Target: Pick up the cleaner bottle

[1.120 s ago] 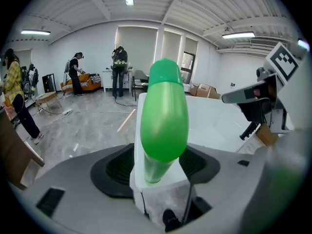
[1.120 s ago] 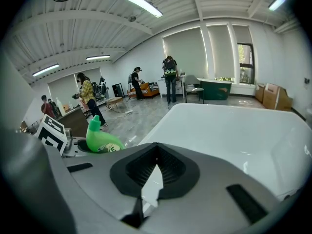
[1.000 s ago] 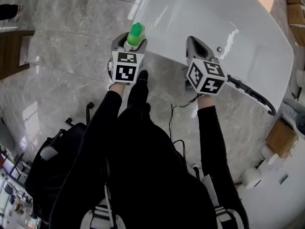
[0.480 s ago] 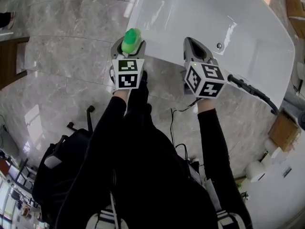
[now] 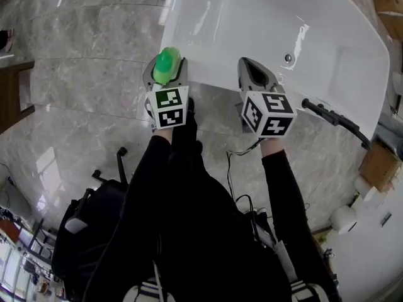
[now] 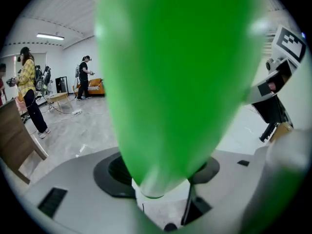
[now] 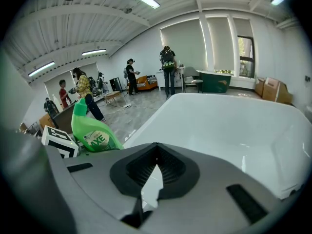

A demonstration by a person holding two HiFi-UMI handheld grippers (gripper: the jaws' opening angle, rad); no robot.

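Since a second ago both grippers have slid a little lower and to the left in the head view, and the bottle now sits just off the tub's near left edge instead of level with it.

There are two grippers, each with one marker cube. The left gripper point(image 5: 164, 75) is clamped on the single green cleaner bottle point(image 5: 166, 63), which stands upright with its cap pointing at the camera. In the left gripper view the bottle point(image 6: 175, 82) fills most of the picture between the jaws. The right gripper point(image 5: 250, 64) holds nothing, and its jaws are closed together point(image 7: 153, 152). From the right gripper view the bottle point(image 7: 90, 133) shows to the left, label outward, with the left gripper's cube just beside it.

One black backpack point(image 5: 82, 212) lies on the marble floor point(image 5: 82, 61) at the near left.

Beyond the grippers lies one white tub point(image 5: 264, 17), its rim near both of them.

Far off, the left gripper view shows two people: one in a yellow shirt point(image 6: 27, 87) and one in dark clothes point(image 6: 85, 77).
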